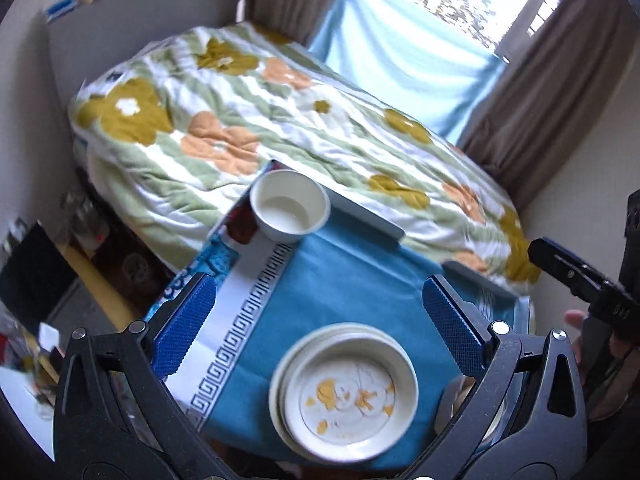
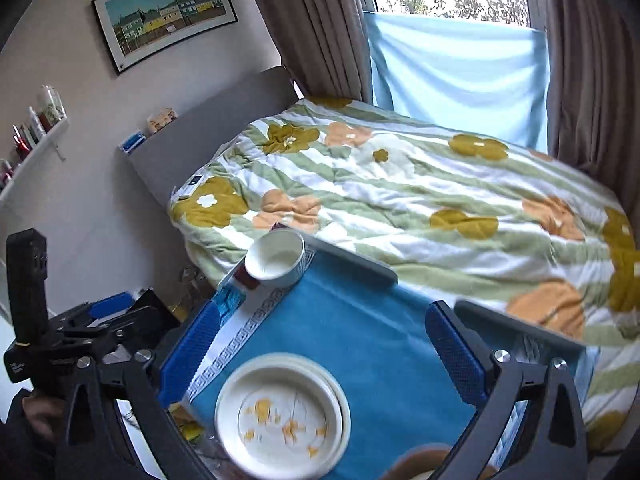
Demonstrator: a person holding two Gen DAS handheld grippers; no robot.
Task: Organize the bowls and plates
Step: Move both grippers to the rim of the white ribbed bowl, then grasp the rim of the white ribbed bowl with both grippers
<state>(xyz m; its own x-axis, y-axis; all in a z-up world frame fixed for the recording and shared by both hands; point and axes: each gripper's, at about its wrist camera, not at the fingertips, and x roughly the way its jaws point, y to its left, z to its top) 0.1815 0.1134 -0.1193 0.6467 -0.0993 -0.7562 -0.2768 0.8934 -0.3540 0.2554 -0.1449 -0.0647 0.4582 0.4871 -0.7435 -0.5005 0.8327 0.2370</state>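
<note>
Left wrist view: left gripper [image 1: 318,328] hanging over the blue-clothed surface [image 1: 352,276], fingers [image 1: 186,324] spread wide, gripping nothing. Stacked plates [image 1: 344,392] sitting near the surface's near edge, top one showing yellow smears, lower ones showing only as rims. White bowl [image 1: 289,206] resting at the far left corner. Right gripper [image 1: 580,280] poking in, cut off by the frame.

Right wrist view: right gripper [image 2: 324,348] likewise gaping empty. Revealing a framed picture [image 2: 166,12] and wall shelf [image 2: 36,148]; blurring a brown object at the bottom edge.

Both black two-finger grippers with blue ribbed pads, left gripper [image 1: 320,320] and right gripper [image 2: 324,348], hang tilted downward, jaws spread wide, gripping nothing.
</note>
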